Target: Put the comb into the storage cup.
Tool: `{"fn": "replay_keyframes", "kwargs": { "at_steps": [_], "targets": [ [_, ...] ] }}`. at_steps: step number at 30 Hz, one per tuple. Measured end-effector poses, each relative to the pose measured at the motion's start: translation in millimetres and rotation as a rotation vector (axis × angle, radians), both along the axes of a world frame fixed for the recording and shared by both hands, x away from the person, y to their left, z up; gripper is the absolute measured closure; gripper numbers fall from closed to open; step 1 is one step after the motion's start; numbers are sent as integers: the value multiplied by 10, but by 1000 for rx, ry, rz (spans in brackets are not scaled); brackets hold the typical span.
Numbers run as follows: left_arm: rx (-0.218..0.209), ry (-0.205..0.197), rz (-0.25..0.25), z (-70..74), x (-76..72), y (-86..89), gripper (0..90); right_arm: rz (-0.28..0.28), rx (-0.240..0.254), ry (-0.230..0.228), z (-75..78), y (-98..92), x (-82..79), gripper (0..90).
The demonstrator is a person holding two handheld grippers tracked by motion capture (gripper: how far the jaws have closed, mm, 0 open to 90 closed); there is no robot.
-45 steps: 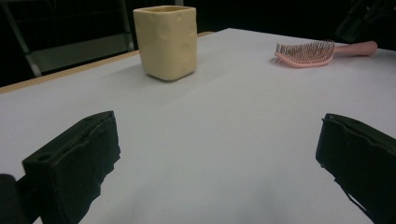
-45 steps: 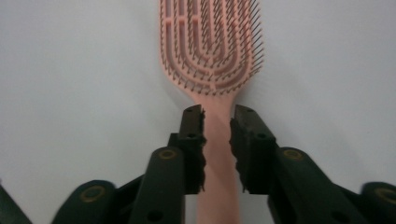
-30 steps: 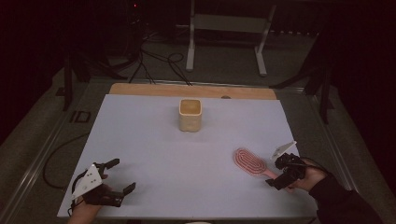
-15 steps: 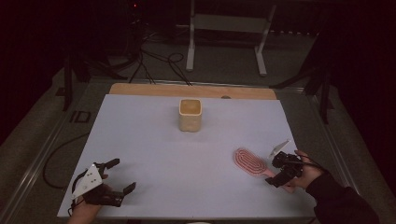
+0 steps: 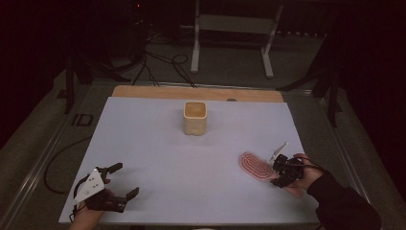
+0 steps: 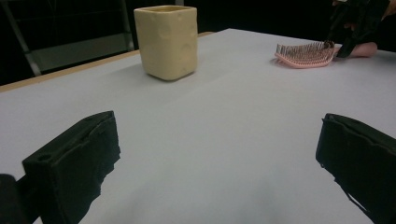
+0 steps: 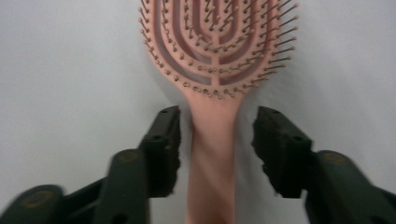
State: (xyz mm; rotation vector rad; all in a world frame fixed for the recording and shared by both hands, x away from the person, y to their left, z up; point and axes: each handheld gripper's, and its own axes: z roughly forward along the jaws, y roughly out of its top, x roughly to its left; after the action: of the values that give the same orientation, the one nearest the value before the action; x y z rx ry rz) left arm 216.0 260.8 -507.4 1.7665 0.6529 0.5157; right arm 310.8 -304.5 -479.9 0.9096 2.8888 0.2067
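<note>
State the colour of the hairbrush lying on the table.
Pink. The hairbrush shows best in the right gripper view, bristles up, its handle between the jaws.

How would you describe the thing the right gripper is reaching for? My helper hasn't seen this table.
On the white table, look near the right edge, well in front of the yellow cup. There lies the hairbrush, flat, bristles up; it alone is pink.

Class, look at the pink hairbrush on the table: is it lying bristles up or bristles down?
Bristles up. The hairbrush lies flat on the table, its bristle tips pointing upward; in the left gripper view they stand up from the pink pad.
</note>
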Motion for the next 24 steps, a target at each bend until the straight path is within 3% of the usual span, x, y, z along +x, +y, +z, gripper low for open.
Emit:
{"fn": "replay_keyframes", "kwargs": {
  "at_steps": [11,24],
  "targets": [
    [1,-1,-1,0,0,0,0,2,-39,27,-44,70,48,670],
    [1,0,-2,-3,2,-4,0,-14,-61,48,-69,97,70,688]
  ]
}}
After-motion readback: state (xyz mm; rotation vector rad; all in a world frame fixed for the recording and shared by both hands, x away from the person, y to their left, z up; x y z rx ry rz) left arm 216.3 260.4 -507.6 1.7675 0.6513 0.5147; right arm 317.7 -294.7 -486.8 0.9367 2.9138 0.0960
